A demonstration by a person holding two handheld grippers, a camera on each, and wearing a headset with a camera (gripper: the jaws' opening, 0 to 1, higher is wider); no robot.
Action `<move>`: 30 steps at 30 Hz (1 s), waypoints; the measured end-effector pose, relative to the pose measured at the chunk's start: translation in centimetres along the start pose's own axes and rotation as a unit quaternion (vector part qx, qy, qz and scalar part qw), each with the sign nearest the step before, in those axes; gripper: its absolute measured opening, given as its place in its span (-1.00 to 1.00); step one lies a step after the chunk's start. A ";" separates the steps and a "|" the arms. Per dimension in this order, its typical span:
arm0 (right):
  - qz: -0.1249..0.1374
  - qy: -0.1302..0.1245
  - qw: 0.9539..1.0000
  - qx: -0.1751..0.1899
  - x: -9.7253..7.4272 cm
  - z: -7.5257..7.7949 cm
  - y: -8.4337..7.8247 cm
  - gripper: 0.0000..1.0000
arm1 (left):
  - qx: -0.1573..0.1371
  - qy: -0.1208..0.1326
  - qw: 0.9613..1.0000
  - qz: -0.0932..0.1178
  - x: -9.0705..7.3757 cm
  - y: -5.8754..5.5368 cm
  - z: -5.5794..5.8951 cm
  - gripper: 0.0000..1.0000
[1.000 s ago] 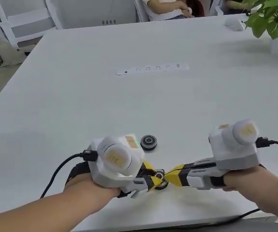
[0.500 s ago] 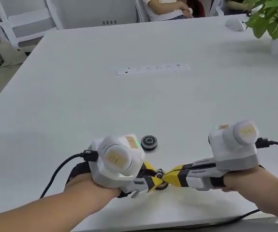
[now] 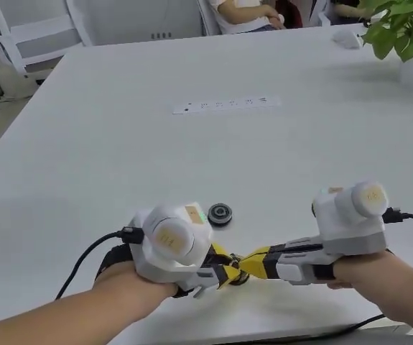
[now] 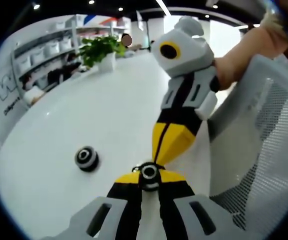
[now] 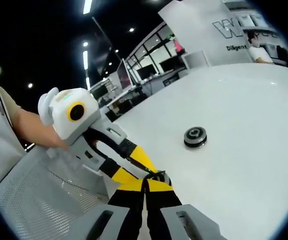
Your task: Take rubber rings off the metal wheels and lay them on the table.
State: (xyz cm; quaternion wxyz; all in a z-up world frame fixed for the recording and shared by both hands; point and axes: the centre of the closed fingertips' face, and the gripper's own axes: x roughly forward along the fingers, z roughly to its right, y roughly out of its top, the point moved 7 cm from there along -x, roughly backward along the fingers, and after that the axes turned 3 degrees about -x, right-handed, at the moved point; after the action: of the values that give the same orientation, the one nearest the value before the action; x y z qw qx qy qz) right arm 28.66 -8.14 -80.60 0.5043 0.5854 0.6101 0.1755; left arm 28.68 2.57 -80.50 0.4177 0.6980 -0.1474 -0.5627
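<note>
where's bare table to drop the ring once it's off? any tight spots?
Widest free patch: the table between the power strip and the loose wheel. Also bare left of that wheel, and right of it toward the plant. Crowded: the near edge, where left gripper and right gripper meet at the held wheel.

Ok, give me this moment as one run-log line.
left claw: shut on held wheel | right claw: shut at that wheel's rim | second wheel: lying apart on table, beyond both claws
</note>
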 end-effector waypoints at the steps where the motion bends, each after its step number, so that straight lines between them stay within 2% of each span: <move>1: 0.001 0.001 1.000 0.003 0.0 0.0 0.0 -1.00 | 0.000 0.000 1.000 0.000 0.0 0.0 0.0 -0.77; 8: 0.004 0.008 1.000 0.008 0.1 -0.1 -0.1 -1.00 | 0.001 0.000 1.000 0.001 0.0 0.0 0.1 -0.76; 12: -0.011 -0.017 1.000 0.003 0.1 0.5 -0.3 -1.00 | 0.002 0.001 1.000 -0.003 0.0 0.1 0.1 -0.76; 16: -0.016 -0.023 1.000 0.003 0.1 0.7 -0.6 -1.00 | -0.006 -0.001 1.000 -0.002 0.0 0.1 0.0 -0.75; 27: -0.013 -0.021 1.000 0.000 0.2 0.7 -0.4 -1.00 | -0.012 -0.013 1.000 -0.009 -0.5 0.1 0.4 -0.64; 30: -0.013 -0.021 1.000 0.000 0.2 0.7 -0.4 -1.00 | -0.012 -0.013 1.000 -0.005 -0.9 0.2 0.4 -0.64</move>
State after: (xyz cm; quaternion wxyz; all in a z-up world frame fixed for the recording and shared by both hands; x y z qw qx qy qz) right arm 29.03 -8.35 -81.28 0.5192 0.5807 0.6071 0.1571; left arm 28.11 2.89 -79.72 0.4216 0.6864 -0.1427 -0.5751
